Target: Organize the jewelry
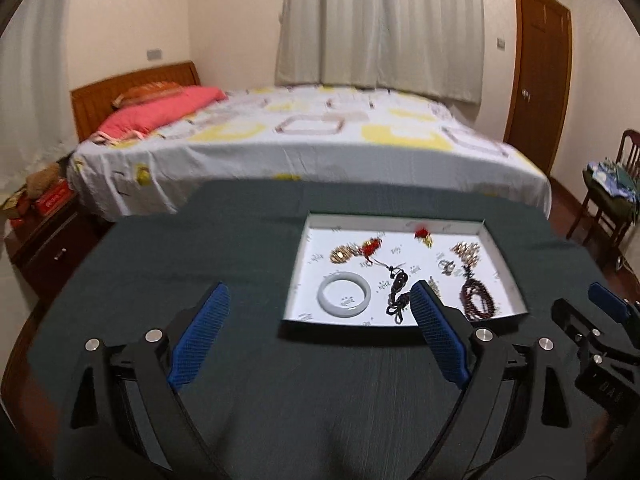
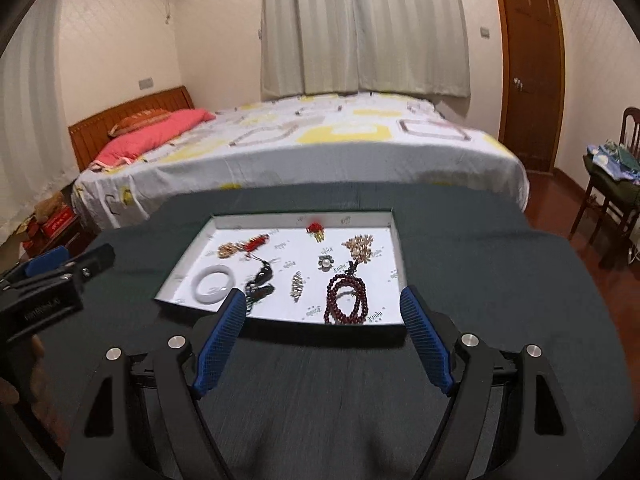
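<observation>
A shallow white tray (image 1: 304, 264) (image 2: 182, 264) sits on a dark green table and holds several pieces of jewelry. A white bangle (image 1: 344, 294) (image 2: 212, 284) lies at its near left. A dark red bead necklace (image 1: 478, 300) (image 2: 347, 300) lies at its near right, with a black cord pendant (image 1: 398, 292) (image 2: 260, 280) between them. Red-and-gold charms (image 1: 356, 250) (image 2: 244, 246) and a pearl brooch (image 2: 325, 263) lie farther back. My left gripper (image 1: 320, 296) is open and empty, short of the tray. My right gripper (image 2: 322, 300) is open and empty over the tray's near edge.
The dark green table (image 1: 200, 248) (image 2: 500, 272) has a bed (image 1: 304, 140) (image 2: 304, 148) right behind it. A wooden chair with clothes (image 1: 612, 184) (image 2: 612, 176) stands at the right, a nightstand (image 1: 44, 236) at the left. A brown door (image 2: 528, 64) is at the back right.
</observation>
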{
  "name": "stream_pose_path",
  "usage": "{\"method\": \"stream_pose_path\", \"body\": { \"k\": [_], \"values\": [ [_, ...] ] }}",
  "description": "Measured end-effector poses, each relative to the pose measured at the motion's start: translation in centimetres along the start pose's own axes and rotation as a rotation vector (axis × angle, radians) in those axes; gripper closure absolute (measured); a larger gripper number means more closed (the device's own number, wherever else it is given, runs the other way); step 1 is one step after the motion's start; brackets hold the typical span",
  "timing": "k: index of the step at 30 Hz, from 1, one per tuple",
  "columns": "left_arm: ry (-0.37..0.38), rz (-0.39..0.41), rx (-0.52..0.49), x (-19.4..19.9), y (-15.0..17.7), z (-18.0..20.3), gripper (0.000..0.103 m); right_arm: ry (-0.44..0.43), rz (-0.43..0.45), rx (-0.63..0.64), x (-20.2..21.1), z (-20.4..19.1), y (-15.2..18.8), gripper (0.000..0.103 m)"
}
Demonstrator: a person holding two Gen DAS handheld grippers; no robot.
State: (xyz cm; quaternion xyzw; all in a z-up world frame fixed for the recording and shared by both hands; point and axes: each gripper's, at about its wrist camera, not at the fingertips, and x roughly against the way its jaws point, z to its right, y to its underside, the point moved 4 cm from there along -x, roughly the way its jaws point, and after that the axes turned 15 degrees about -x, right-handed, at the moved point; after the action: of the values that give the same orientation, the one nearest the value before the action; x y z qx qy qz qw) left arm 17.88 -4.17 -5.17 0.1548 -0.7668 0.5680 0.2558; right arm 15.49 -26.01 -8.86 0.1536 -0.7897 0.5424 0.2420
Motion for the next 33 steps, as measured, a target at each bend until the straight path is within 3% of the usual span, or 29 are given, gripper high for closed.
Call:
{"method": "stream_pose_path", "body": {
  "k": [9, 15, 20, 33],
  "values": [
    [-0.062, 0.069, 0.031, 9.6, 2.2, -2.3, 0.013, -0.027, 0.123, 0.026, 9.1, -0.5, -0.4, 0.024],
    [-0.082, 0.136, 0.064, 14.1, 2.4, -3.6, 0.012, -0.039, 0.195, 0.041, 12.9, -1.2, -0.4, 0.023],
    [-0.093, 0.18, 0.053, 16.0, 2.0, -3.4, 0.012, -0.037, 0.231, 0.047, 14.4, -1.4, -0.5, 0.023],
    [-0.086, 0.202, 0.053, 17.1, 1.8, -3.1, 0.012, -0.037, 0.265, 0.038, 15.0, -1.4, -0.5, 0.023]
  ]
}}
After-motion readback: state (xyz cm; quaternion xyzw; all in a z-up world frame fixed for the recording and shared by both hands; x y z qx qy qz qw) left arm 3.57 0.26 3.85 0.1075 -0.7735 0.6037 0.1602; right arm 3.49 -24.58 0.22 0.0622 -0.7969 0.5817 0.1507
